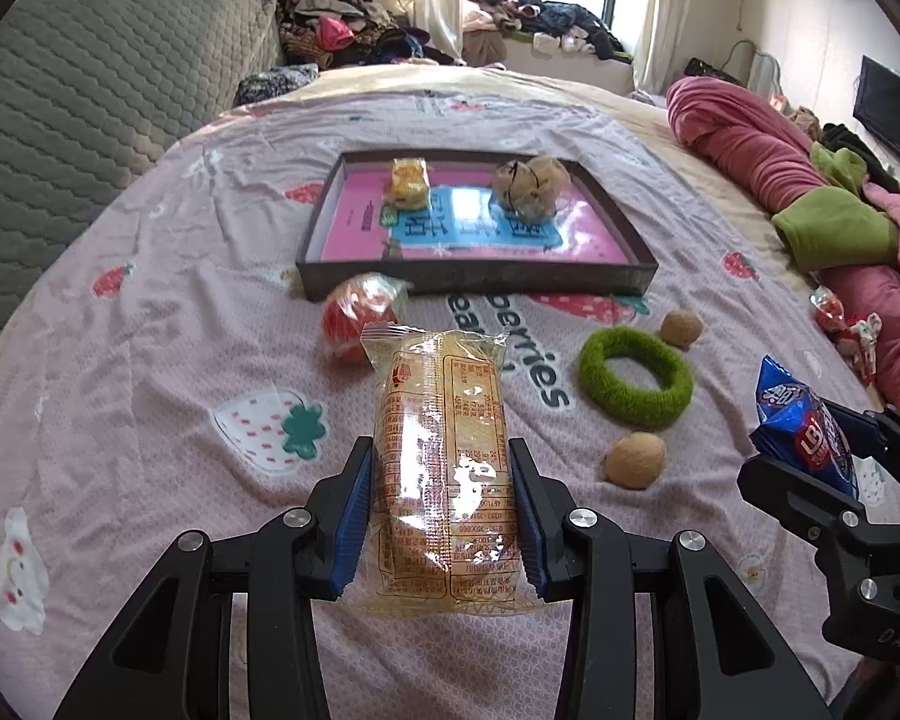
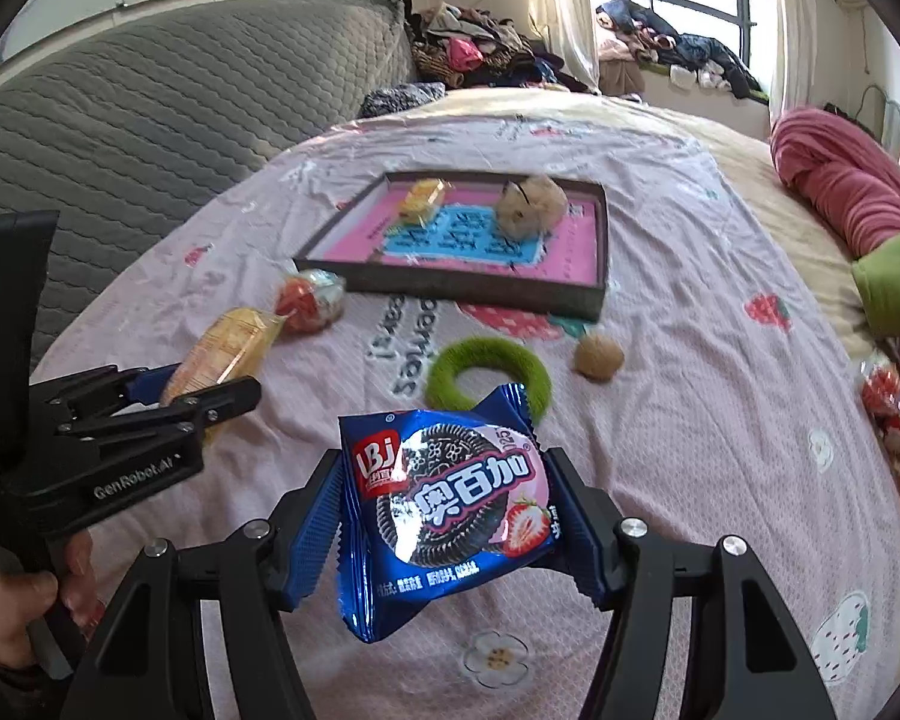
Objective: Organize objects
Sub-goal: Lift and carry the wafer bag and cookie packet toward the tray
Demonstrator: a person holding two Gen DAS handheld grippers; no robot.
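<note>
right gripper (image 2: 447,507) clamps blue cookie packet (image 2: 450,510); left gripper (image 2: 210,384) holds yellow cake packet (image 2: 228,354); dark tray (image 2: 480,294) beyond.

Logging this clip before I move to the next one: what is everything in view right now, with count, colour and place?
tray: 1, dark rim, pink and blue floor, mid bedspread
yellow snack: 1, in tray, left
beige puff: 1, in tray, right
red-orange packet: 1, on bedspread by tray's front left corner
green ring: 1, fuzzy, on bedspread
walnuts: 2, tan, either side of ring
bedspread: 1, pink, strawberry print
pink blanket: 1, far right
cake pack: 1, yellow, clamped in left hand-held gripper
cookie pack: 1, blue, clamped in right hand-held gripper
hand: 1, gripping left handle
</note>
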